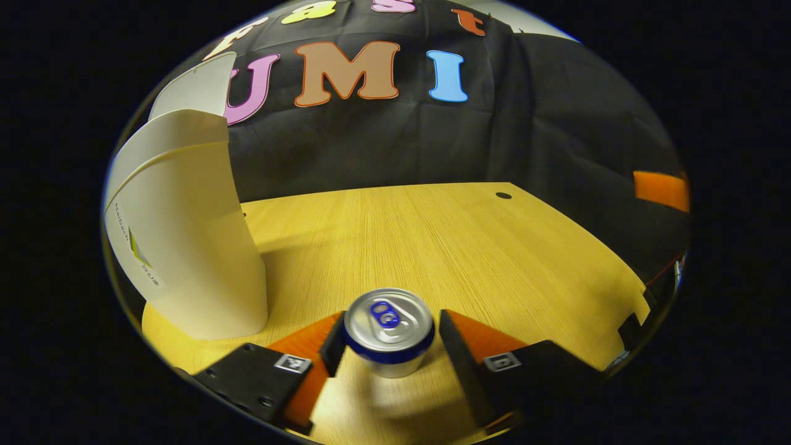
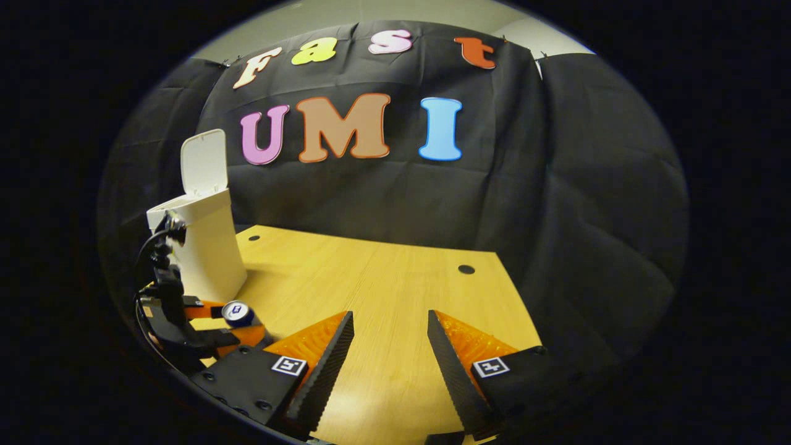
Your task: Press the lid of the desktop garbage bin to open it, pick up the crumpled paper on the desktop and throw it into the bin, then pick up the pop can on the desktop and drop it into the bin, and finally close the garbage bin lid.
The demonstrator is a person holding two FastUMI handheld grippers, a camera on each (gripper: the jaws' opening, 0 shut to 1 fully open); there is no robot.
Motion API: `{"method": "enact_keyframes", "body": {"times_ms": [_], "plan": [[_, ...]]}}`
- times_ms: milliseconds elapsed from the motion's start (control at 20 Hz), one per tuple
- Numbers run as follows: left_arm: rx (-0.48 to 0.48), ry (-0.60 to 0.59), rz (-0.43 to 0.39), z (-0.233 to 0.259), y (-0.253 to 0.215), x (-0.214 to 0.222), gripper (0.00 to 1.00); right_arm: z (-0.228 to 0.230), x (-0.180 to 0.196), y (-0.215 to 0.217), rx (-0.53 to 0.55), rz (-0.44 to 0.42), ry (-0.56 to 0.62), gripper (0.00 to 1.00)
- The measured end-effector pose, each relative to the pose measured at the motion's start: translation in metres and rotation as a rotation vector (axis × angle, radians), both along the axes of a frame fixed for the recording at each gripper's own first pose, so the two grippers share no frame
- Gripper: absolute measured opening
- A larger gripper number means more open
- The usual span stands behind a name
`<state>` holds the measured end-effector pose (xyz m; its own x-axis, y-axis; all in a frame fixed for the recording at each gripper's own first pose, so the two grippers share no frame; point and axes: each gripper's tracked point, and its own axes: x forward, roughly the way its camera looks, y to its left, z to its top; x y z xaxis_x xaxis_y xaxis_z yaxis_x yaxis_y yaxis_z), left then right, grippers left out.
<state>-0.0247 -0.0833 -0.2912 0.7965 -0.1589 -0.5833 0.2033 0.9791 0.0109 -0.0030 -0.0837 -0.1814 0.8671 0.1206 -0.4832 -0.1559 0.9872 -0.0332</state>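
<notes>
Left hand-held gripper point(image 1: 388, 346): fingers spread, one on each side of the pop can point(image 1: 389, 330). The left finger sits against or just beside the can wall; a gap shows at the right finger, so no pinch is confirmed. The can stands upright on the desk point(image 1: 445, 247), near its front edge. The garbage bin point(image 1: 185, 247) stands close by to the can's left, lid point(image 1: 194, 86) raised upright. Open desk lies between can and bin.

Right hand-held gripper point(image 2: 389, 346): fingers spread wide, holding nothing, over bare desk. In its view the left gripper brackets the can beside the bin base.
</notes>
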Motion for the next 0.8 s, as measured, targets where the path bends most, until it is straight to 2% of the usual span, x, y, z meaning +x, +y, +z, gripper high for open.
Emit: {"method": "enact_keyframes", "body": {"times_ms": [50, 200, 300, 450, 550, 800], "plan": [[-0.005, 0.001, 0.0, 0.002, -0.002, 0.0, 0.77, -0.003, -0.002, 0.003, -0.001, 0.01, 0.007, 0.83], [0.0, 0.0, 0.007, 0.01, -0.001, 0.003, 0.76, -0.004, -0.002, 0.012, 0.008, 0.03, 0.016, 0.83], [-0.023, -0.038, 0.011, 0.033, 0.0, 0.009, 0.76, 0.002, 0.0, 0.018, 0.019, 0.043, 0.005, 0.83], [-0.064, -0.126, 0.04, 0.088, 0.009, 0.03, 0.76, 0.015, 0.008, 0.037, 0.047, 0.075, -0.023, 0.83], [-0.096, -0.241, 0.068, 0.138, 0.018, 0.046, 0.76, 0.025, 0.011, 0.052, 0.062, 0.103, -0.043, 0.83], [-0.093, -0.409, 0.126, 0.228, 0.053, 0.06, 0.74, 0.04, 0.016, 0.085, 0.088, 0.175, -0.078, 0.83]]}}
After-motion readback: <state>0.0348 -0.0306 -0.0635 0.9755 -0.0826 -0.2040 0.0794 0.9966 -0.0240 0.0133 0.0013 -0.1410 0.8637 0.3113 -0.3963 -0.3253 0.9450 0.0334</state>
